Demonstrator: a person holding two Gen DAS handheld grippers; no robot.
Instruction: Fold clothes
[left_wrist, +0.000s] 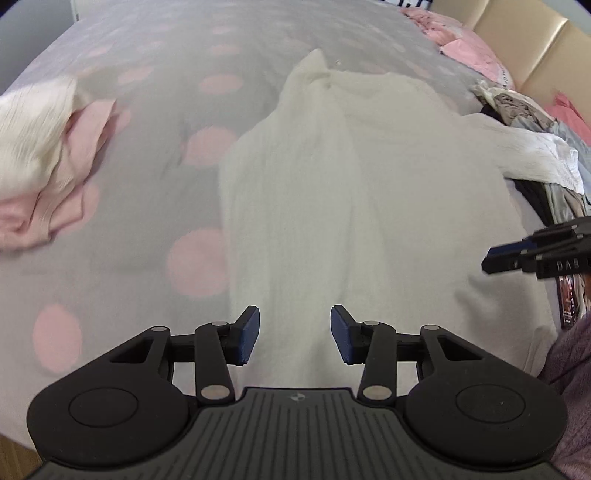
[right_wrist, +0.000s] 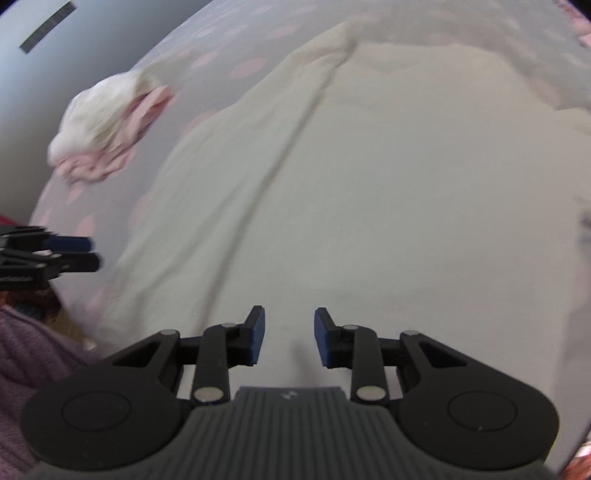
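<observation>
Both claws hang empty above a white garment spread on the bed.

The white garment (left_wrist: 317, 177) lies lengthwise on the dotted bedspread (left_wrist: 155, 155), a ridge running down its middle. The left claw (left_wrist: 294, 334) and right claw (right_wrist: 289, 336) are both parted wide, holding nothing. To fold cleanly, I judge each should pinch a near-edge corner, lift evenly, and lay it over without dragging the ridge askew.

L gripper (left_wrist: 294, 334) open over white garment (left_wrist: 332, 206), dotted bedsheet (left_wrist: 147, 155)
</observation>
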